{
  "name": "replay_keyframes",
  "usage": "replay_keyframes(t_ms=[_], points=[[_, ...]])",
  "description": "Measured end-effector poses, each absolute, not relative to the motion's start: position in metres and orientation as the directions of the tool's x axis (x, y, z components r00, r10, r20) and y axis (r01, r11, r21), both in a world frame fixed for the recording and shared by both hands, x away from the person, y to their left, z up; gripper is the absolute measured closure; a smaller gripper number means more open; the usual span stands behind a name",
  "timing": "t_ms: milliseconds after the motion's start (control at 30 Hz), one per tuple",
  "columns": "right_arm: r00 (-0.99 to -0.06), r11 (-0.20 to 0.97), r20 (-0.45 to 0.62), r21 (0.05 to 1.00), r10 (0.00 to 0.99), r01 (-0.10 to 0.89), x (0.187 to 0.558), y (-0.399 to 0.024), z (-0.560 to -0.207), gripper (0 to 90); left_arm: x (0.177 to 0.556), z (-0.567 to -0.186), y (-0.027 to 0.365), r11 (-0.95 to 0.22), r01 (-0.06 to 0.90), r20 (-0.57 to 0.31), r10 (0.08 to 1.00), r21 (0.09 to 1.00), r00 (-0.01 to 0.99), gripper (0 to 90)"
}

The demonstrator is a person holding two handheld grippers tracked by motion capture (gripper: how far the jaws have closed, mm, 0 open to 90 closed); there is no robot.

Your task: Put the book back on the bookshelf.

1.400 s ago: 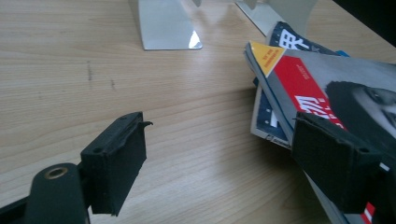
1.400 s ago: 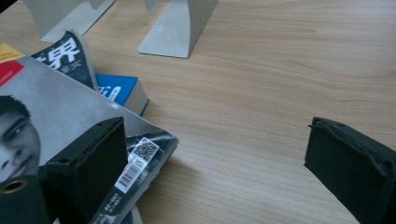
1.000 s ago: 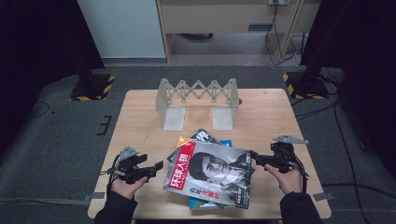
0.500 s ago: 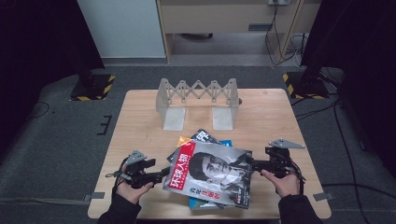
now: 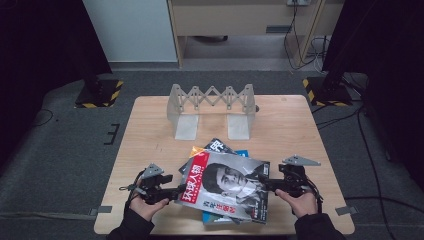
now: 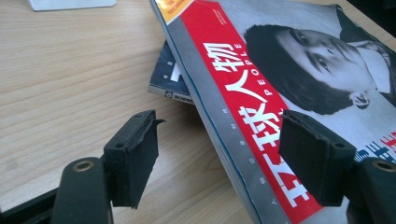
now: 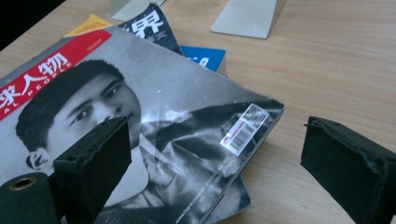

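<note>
A magazine (image 5: 225,187) with a red title band and a black-and-white portrait lies on top of a loose stack at the table's front centre. My left gripper (image 5: 172,192) stands open at the magazine's left, spine edge. In the left gripper view, the spine of the magazine (image 6: 261,93) runs between the jaws of that gripper (image 6: 222,163), one pad over the cover, the other over bare wood. My right gripper (image 5: 264,184) is open at the right edge. In the right gripper view, the barcode corner of the magazine (image 7: 154,93) lies between the spread jaws of this gripper (image 7: 219,172).
Under the top magazine lie a dark magazine (image 5: 216,146) and a blue one (image 5: 242,153). A grey expanding rack (image 5: 211,100) stands at the back of the wooden table (image 5: 150,130), its foot plates (image 7: 247,18) just behind the stack.
Both grippers have moved inward and closer to the top magazine's left and right edges. The stack has not shifted.
</note>
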State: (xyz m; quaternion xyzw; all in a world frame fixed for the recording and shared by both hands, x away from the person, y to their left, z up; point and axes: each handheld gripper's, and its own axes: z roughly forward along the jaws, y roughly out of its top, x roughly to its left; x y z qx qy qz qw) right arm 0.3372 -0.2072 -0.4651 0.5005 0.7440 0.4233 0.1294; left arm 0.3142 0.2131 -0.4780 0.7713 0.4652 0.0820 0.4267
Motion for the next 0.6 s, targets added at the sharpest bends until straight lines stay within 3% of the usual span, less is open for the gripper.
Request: replay_keyframes(t_ms=[600], points=[[-0.482, 0.180, 0.232, 0.726, 0.845, 0.664, 0.328, -0.199, -0.480, 10.3, 0.317, -0.486, 0.203, -0.214, 0.704, -0.323, 0.774, 0.677, 0.545, 30.9]])
